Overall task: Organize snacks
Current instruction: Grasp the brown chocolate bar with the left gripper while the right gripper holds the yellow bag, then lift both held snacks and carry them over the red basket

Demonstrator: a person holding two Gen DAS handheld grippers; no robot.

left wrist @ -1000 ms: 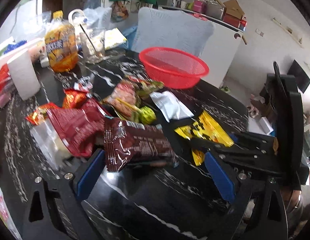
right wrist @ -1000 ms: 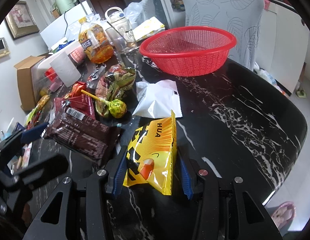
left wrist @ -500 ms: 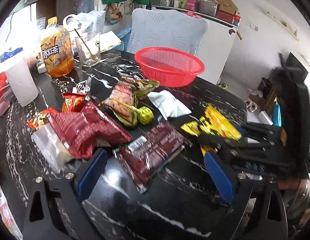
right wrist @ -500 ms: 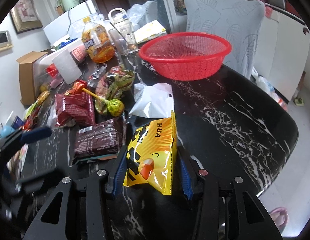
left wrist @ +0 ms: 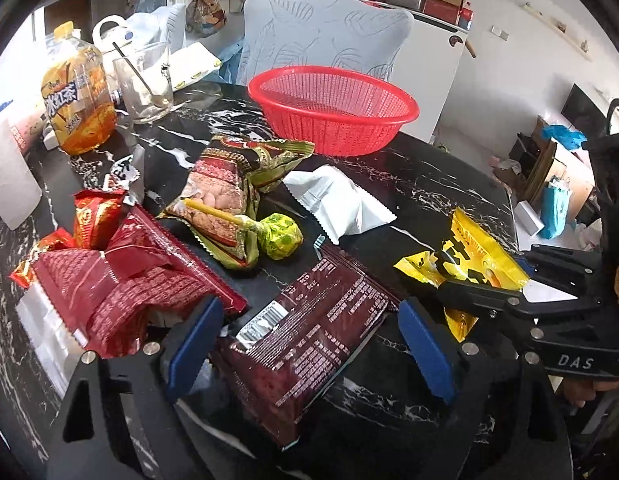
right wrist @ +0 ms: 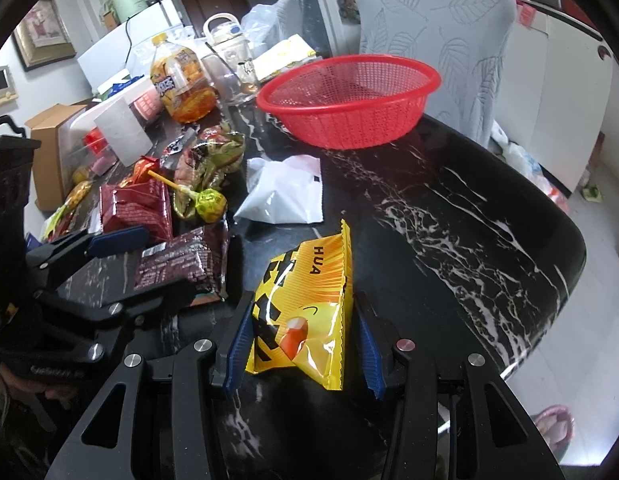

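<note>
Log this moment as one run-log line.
left hand-held gripper: closing around dark brown snack pack | right hand-held gripper: holding yellow snack bag | red basket: empty

One basket (left wrist: 333, 110), one lollipop (left wrist: 279, 230), one bottle (left wrist: 77, 108).

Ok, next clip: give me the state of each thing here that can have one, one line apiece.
Left gripper: open, jaws just been closing, astride the dark brown packet.
Right gripper: shut on the yellow packet.
Dark brown packet: flat on the table, sealed.
Yellow packet: gripped, standing on edge.
Red basket: upright, empty.
Drinking glass: upright, spoon inside.
Orange drink bottle: upright, capped.
</note>
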